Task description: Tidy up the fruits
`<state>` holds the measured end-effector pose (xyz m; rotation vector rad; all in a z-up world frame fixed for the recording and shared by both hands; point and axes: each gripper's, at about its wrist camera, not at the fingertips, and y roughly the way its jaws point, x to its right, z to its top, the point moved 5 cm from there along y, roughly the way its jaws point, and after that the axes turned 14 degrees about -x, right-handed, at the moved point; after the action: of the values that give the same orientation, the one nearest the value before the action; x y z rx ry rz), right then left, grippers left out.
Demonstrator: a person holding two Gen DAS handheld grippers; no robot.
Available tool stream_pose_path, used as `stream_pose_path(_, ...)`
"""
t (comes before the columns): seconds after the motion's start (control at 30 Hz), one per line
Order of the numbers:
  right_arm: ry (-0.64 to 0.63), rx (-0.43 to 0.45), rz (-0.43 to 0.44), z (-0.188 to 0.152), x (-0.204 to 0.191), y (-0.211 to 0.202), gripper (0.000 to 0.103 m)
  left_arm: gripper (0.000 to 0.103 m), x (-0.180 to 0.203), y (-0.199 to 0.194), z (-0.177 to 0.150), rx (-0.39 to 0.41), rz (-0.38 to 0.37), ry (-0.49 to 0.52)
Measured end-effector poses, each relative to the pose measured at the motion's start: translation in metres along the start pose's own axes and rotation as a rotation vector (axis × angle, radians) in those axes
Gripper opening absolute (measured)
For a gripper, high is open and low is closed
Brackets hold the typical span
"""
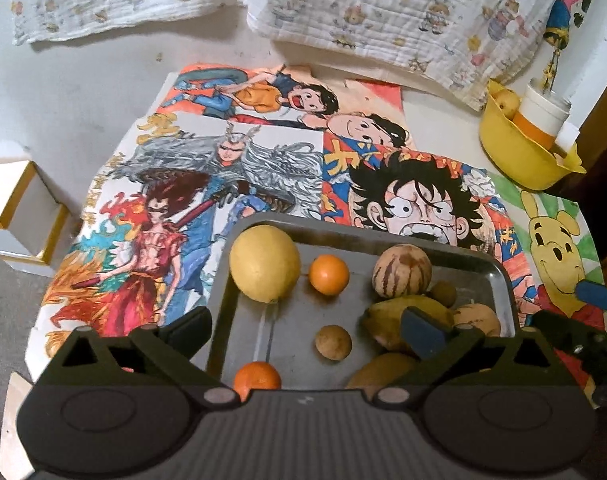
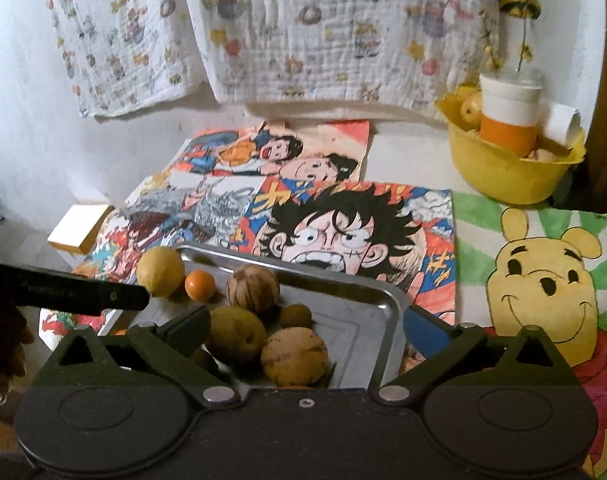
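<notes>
Cartoon-covered table: steel tray (image 1: 503, 280) holds mixed fruit; yellow bowl (image 2: 499, 176) holds cup; both grippers wide, empty.

Home: cartoon drawings (image 1: 263, 168), printed cloths (image 2: 303, 32).

One tray (image 1: 499, 280) at lower centre holds two oranges (image 1: 328, 275), one large yellow fruit (image 1: 264, 264), two striped melons (image 1: 402, 269) and two small brown fruits (image 1: 333, 342). One yellow bowl (image 1: 515, 164) at upper right holds one cup (image 1: 543, 114). Two cloths (image 1: 383, 12) hang along the top.
</notes>
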<state>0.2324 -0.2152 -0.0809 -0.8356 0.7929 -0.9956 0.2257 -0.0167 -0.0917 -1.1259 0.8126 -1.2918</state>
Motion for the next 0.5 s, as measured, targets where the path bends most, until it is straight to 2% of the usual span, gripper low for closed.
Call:
stream_pose_path(0.17,0.014,0.031,0.018,-0.005,-0.003,-0.012,0.102,0.102,-0.003,-0.015,-0.008,0.058,0.013,-0.003)
stream_pose_path(0.5,0.059,0.066,0.023,-0.024,-0.011,-0.029,0.102,0.102,-0.010,-0.034,-0.032,0.086,0.042,0.008)
